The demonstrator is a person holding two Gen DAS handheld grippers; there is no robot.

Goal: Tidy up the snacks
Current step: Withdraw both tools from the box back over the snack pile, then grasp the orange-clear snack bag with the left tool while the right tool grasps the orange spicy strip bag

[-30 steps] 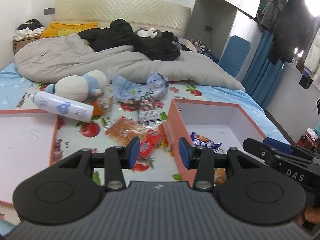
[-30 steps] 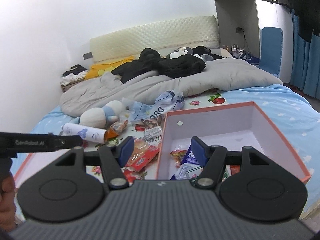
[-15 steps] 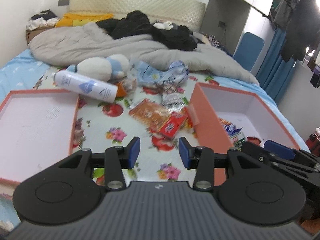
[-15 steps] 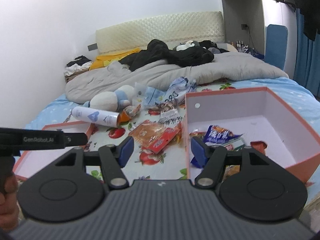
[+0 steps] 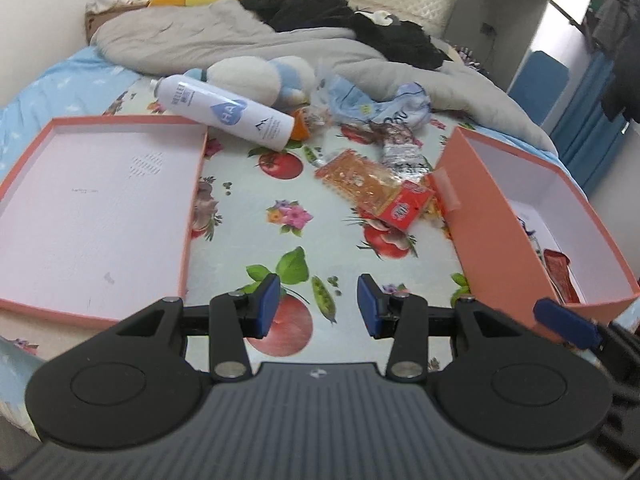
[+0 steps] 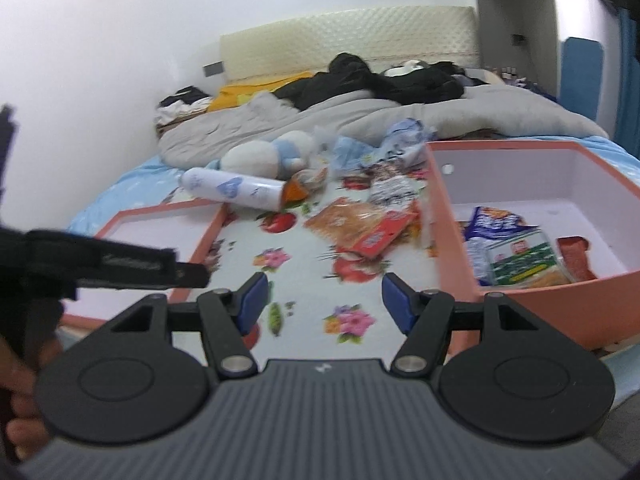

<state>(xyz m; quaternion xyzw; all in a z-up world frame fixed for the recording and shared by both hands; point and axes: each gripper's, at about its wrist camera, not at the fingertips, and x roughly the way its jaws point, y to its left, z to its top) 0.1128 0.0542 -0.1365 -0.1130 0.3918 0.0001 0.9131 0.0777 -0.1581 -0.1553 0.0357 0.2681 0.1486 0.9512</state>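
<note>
Both grippers are hanging over a fruit-print sheet on a bed, and both are empty. The left gripper is standing with its jaws apart, nothing between the blue pads; only the sheet is showing in the gap. The right gripper is likewise holding its jaws wide, with bare sheet between them.

Ahead of the left jaws and slightly to the right, a pile of loose snacks is lying on the sheet: an orange packet with a red packet overlapping its near end, well apart from the pads. Just right of that pile an orange box is sitting, right of both grippers' jaws. Seen from the right wrist, the box is already holding a blue packet, a green one and a red one. Left of the jaws the box lid is lying open-side up. Farther ahead, a white bottle is lying on its side beside a plush toy.
</note>
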